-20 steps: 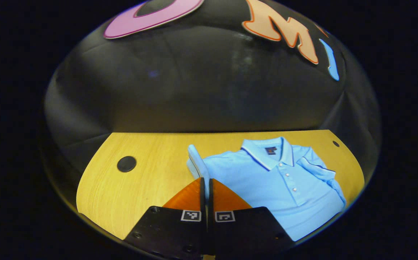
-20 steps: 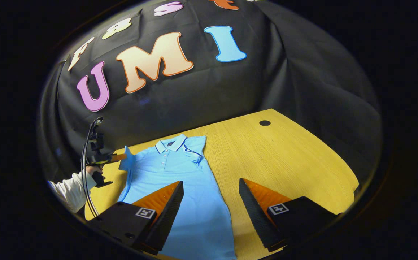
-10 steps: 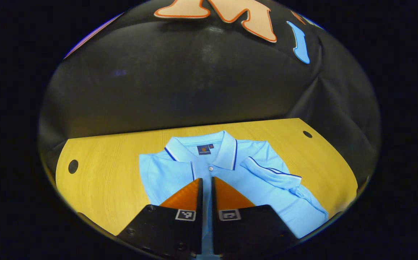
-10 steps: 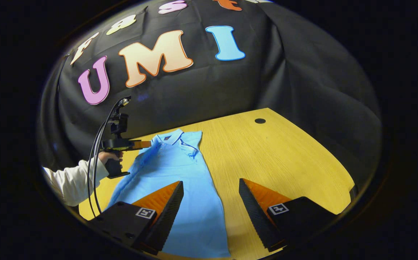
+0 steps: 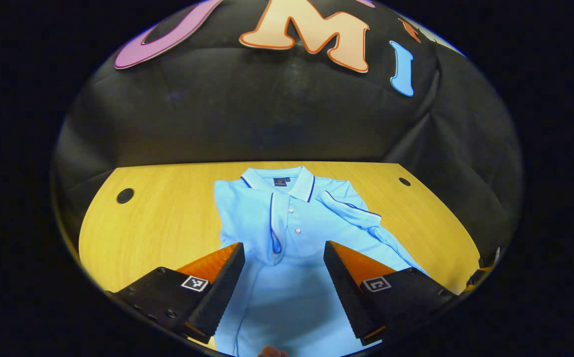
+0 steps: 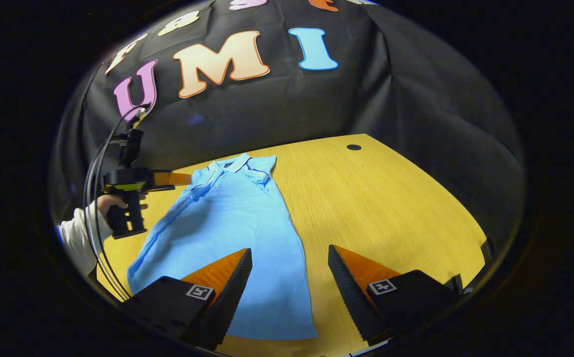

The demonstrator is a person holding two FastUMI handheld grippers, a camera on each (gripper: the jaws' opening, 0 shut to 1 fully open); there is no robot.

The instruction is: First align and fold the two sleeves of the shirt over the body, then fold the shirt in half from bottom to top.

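A light blue polo shirt (image 5: 292, 233) lies flat, collar away from me, on the wooden table (image 5: 158, 223). Its left sleeve (image 5: 247, 218) is folded in over the chest, and the right sleeve (image 5: 349, 210) lies folded across the body. My left gripper (image 5: 283, 248) stands open above the shirt's middle with nothing between its fingers. In the right gripper view the shirt (image 6: 227, 223) stretches from far collar to near hem. My right gripper (image 6: 289, 253) is open just above the hem's right corner. The left gripper (image 6: 178, 178) hovers by the collar, held by a hand (image 6: 111, 201).
The table (image 6: 391, 208) extends bare to the right of the shirt, with a round cable hole (image 6: 353, 147) at the far right. Two more holes (image 5: 125, 195) (image 5: 404, 181) sit near the back corners. Cables hang from the left gripper beside a white sleeve (image 6: 76, 235).
My left gripper carried the left sleeve over the shirt's body, let it go and opened, then drew back. The right gripper stayed open and barely shifted.
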